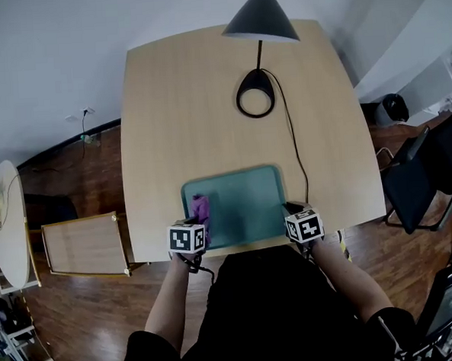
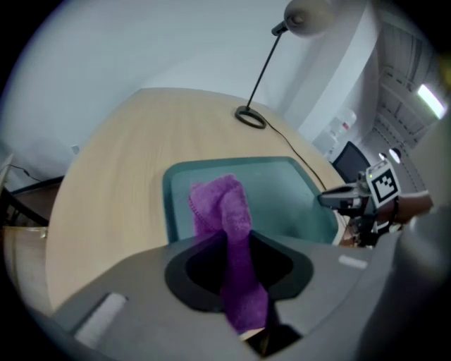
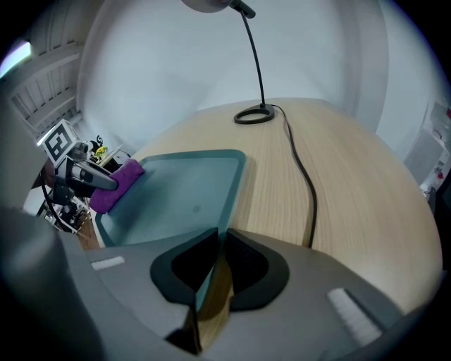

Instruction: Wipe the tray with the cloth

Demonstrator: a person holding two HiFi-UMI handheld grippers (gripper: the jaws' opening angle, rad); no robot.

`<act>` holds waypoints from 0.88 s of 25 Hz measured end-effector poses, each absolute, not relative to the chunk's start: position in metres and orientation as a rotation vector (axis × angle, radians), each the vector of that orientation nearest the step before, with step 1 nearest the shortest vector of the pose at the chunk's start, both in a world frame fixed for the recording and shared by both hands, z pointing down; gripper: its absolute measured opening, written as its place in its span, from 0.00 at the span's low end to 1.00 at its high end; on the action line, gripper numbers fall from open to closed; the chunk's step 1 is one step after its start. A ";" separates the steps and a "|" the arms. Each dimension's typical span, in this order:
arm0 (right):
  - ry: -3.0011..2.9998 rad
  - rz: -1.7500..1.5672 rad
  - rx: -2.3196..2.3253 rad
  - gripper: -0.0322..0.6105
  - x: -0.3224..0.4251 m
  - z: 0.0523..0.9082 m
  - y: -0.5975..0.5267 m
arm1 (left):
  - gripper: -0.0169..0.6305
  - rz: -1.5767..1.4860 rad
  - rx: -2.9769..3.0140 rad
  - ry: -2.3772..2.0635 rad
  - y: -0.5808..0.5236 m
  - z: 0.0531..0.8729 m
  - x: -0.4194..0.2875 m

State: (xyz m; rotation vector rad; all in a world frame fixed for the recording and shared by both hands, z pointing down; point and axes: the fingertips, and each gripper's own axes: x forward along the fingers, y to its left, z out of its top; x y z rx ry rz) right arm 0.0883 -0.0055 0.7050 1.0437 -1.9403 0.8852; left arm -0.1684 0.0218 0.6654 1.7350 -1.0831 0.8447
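Observation:
A teal tray point(image 1: 247, 205) lies at the near edge of the wooden table point(image 1: 191, 102). My left gripper point(image 1: 198, 222) is shut on a purple cloth point(image 1: 201, 209), which bunches up over the tray's left side. In the left gripper view the cloth point(image 2: 222, 204) runs up from between the jaws and stands above the tray point(image 2: 282, 190). My right gripper point(image 1: 291, 209) is shut on the tray's near right rim. In the right gripper view the jaws pinch that teal rim point(image 3: 215, 257), and the cloth point(image 3: 116, 183) shows across the tray point(image 3: 183, 197) at the left gripper point(image 3: 91, 176).
A black desk lamp point(image 1: 260, 15) stands at the table's far side, with its ring base point(image 1: 255, 98) and a cable point(image 1: 294, 145) that runs down past the tray's right side. A black chair point(image 1: 420, 172) is at the right, a low wooden table point(image 1: 85, 244) at the left.

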 end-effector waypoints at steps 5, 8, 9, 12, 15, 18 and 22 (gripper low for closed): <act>-1.943 0.891 1.054 0.11 0.088 0.706 -0.005 | 0.20 0.818 1.770 -0.950 0.018 0.668 -0.112; -1.953 0.892 1.062 0.11 0.088 0.704 -0.005 | 0.20 0.856 1.811 -0.871 0.015 0.671 -0.078; -1.955 0.892 1.064 0.11 0.088 0.703 -0.006 | 0.20 0.872 1.830 -0.844 0.014 0.671 -0.066; -1.957 0.893 1.065 0.11 0.088 0.703 -0.005 | 0.20 0.911 1.895 -0.744 0.013 0.672 -0.029; -1.958 0.893 1.062 0.11 0.086 0.703 -0.004 | 0.20 0.942 1.965 -0.638 0.014 0.672 0.007; -1.953 0.898 1.068 0.11 0.087 0.702 -0.003 | 0.20 0.986 2.046 -0.544 0.015 0.673 0.039; -1.952 0.898 1.071 0.11 0.088 0.703 -0.002 | 0.20 1.021 2.108 -0.454 0.019 0.673 0.068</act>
